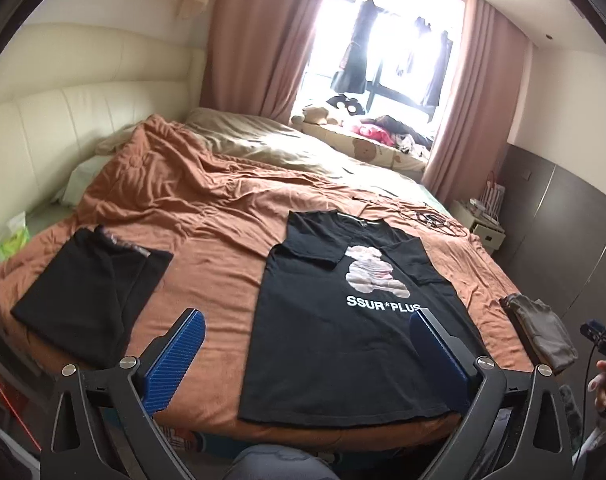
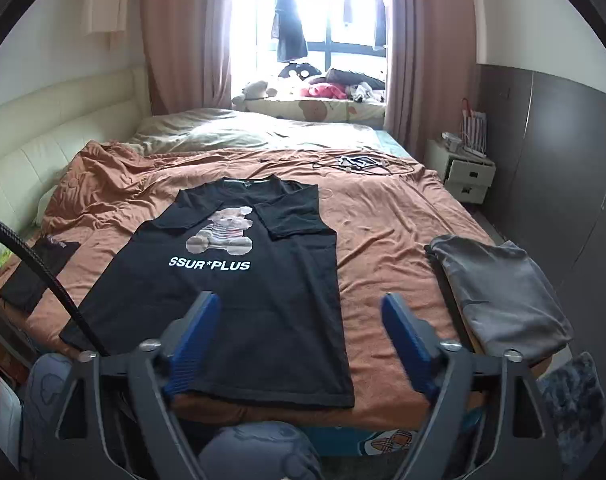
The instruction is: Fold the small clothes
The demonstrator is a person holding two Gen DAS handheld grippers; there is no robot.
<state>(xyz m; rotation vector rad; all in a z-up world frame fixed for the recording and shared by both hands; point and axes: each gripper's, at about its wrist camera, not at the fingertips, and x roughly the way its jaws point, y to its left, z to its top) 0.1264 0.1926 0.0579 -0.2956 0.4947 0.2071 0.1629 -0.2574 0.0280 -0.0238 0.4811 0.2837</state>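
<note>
The bed (image 2: pixel 383 216) carried my black T-shirt (image 2: pixel 239 304), lying flat at its near edge with the sleeves folded in. It looked light, soft and limp, best pinched at the hem corners. My left tongs (image 1: pixel 307 344) and right tongs (image 2: pixel 301 332) hovered released, grasping nothing.

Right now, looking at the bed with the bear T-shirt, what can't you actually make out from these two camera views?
- Black T-shirt: its near hem is partly covered by the right gripper in the right wrist view, and by the left gripper in the left wrist view.
- Folded black garment: type unclear; in the right wrist view a black cable crosses it.
- Folded grey garment: type unclear.
- Items on the window ledge: small, backlit.
</note>
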